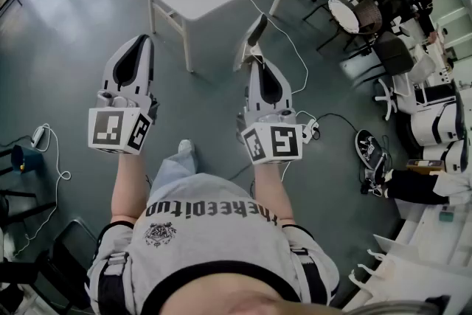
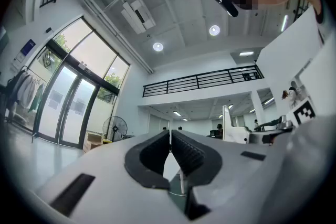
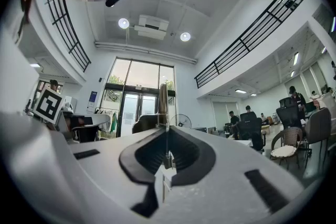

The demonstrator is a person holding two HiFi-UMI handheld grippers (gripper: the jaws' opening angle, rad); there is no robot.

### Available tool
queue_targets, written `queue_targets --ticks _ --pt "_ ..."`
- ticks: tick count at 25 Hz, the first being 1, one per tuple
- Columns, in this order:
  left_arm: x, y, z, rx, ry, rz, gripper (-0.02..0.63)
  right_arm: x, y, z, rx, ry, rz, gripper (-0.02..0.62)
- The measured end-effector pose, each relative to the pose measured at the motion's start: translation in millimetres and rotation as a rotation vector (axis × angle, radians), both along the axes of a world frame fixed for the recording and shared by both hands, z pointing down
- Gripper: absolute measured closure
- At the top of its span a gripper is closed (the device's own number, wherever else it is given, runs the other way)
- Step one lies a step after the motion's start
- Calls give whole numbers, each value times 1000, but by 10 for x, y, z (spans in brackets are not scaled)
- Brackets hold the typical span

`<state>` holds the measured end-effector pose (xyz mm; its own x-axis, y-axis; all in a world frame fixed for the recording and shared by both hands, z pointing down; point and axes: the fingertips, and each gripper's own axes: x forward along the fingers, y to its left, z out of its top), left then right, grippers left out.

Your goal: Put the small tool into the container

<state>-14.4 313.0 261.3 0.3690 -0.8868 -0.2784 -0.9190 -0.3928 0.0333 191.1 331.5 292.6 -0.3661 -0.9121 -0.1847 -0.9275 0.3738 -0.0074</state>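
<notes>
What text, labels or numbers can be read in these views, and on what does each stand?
Shirt lettering: one row of black letters, upside down to the head view; not surely readable.
Shirt emblem: too small to read.
Marker cubes: square codes only, no letters.
Blue door sign, right gripper view: too small.
Blue wall sign, left gripper view: blurred.
Nothing else is readable.
</notes>
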Motion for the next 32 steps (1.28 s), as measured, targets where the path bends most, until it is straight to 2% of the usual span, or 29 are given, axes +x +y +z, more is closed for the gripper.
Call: queue_targets --ticks 5,22,32 --pt "-40 -155 0 -45 -7 -4 592 -58 -163 24 0 -2 4 592" --pt "-239 -980 -16 -13 8 47 592 -329 -948 28 -2 -18 21 592" --pt "-122 -1326 14 -35 27 72 592 -197 -1216 75 -16 -10 49 592"
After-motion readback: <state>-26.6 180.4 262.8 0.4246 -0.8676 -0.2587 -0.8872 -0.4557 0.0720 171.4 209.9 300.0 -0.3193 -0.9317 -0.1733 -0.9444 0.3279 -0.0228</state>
